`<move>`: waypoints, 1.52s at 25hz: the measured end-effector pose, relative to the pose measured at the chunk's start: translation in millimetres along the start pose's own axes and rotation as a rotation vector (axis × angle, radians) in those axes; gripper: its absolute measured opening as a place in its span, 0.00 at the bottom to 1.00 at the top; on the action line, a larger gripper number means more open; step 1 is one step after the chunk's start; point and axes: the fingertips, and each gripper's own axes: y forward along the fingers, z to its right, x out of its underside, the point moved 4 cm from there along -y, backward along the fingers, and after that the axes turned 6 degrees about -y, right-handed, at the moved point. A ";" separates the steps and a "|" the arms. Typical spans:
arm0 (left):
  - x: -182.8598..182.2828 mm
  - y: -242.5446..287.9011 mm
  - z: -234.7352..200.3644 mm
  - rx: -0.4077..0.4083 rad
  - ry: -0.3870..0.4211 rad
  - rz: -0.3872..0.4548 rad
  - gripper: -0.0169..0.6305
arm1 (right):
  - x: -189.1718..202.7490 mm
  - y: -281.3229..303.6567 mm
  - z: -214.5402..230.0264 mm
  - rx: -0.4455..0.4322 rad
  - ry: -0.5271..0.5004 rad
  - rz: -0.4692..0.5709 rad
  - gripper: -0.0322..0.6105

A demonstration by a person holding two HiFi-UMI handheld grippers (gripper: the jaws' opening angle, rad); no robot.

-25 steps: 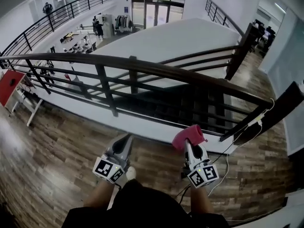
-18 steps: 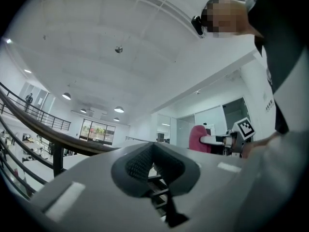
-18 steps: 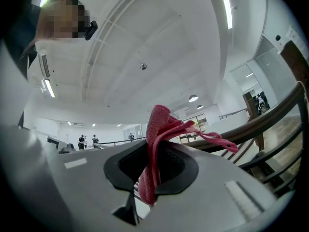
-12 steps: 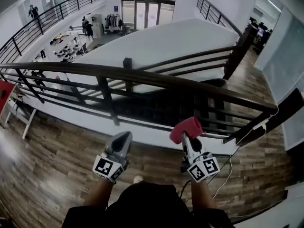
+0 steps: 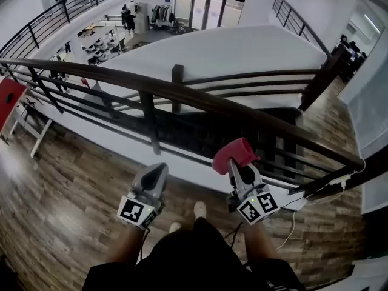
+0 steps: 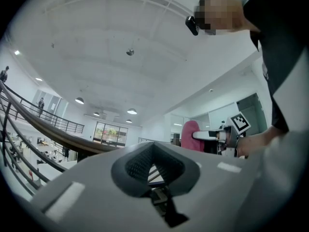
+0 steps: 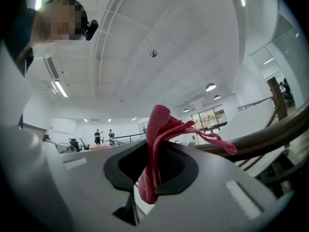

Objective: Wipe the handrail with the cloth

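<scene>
Between the clenched jaws of the right gripper (image 5: 235,170), the pink cloth (image 5: 234,153) stands bunched, near the dark handrail (image 5: 182,93) but apart from it. The left gripper (image 5: 156,176), alongside above the wood floor (image 5: 60,180), is closed on nothing.
</scene>
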 end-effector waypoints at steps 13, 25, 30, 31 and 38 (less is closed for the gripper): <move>-7.8 67.1 -35.8 -0.213 0.084 0.033 0.03 | -9.9 151.5 30.7 -0.328 0.025 0.010 0.12; -6.3 87.5 -58.3 -0.307 0.065 0.012 0.03 | 8.8 217.4 24.1 -0.429 0.128 -0.107 0.12; -8.6 94.7 -85.2 -0.283 0.086 0.001 0.03 | 8.4 244.6 9.0 -0.435 0.080 -0.160 0.12; -10.0 97.5 -89.4 -0.277 0.089 0.003 0.03 | 8.8 250.7 6.9 -0.439 0.065 -0.172 0.12; -9.3 98.1 -123.0 -0.254 0.071 0.016 0.03 | 25.5 297.8 -18.1 -0.468 0.055 -0.243 0.12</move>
